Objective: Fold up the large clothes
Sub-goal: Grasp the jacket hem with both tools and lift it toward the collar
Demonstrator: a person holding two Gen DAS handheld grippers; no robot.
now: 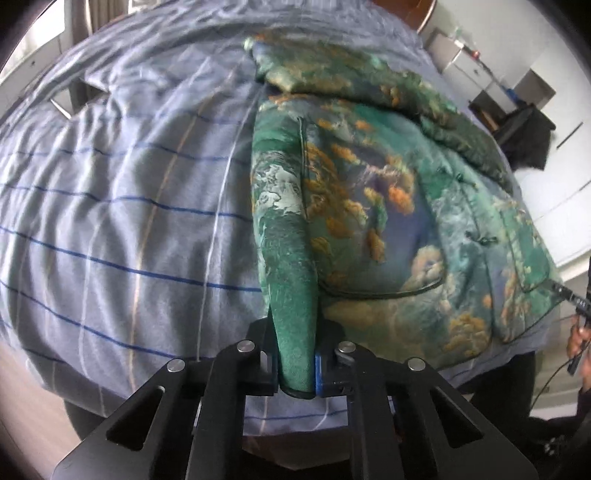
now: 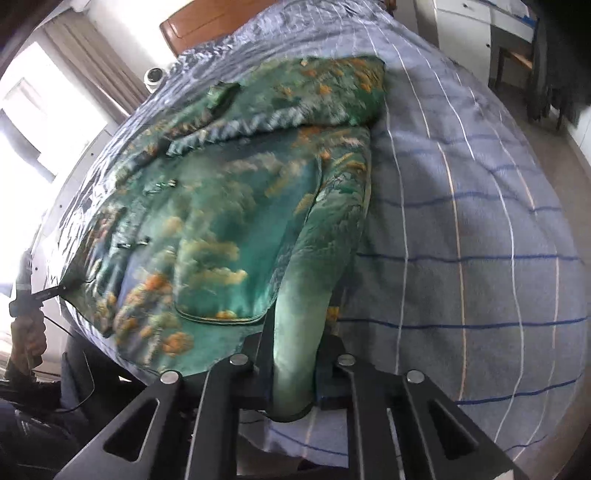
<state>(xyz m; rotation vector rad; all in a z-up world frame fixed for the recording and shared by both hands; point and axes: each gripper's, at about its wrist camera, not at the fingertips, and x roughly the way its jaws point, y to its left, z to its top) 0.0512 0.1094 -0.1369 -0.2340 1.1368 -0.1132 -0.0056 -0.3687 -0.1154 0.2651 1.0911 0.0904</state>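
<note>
A large green jacket [image 1: 369, 192] with orange and white cloud patterns lies spread on the bed, with its sleeves folded across its far part. It also shows in the right wrist view [image 2: 221, 206]. My left gripper [image 1: 297, 363] is shut on the jacket's near left hem corner, lifted into a ridge. My right gripper [image 2: 293, 376] is shut on the jacket's near right hem corner, also lifted into a ridge. Each gripper shows small at the edge of the other's view, the right one [image 1: 570, 297] and the left one [image 2: 40, 293], at the jacket's opposite hem corner.
The bed has a grey-blue striped cover [image 1: 122, 221], also in the right wrist view [image 2: 480, 221]. A wooden headboard [image 2: 207, 26] stands at the far end. White cabinets [image 1: 480, 70] and a dark chair [image 1: 524, 133] stand to the right. Curtains and a window [image 2: 44, 118] are at the left.
</note>
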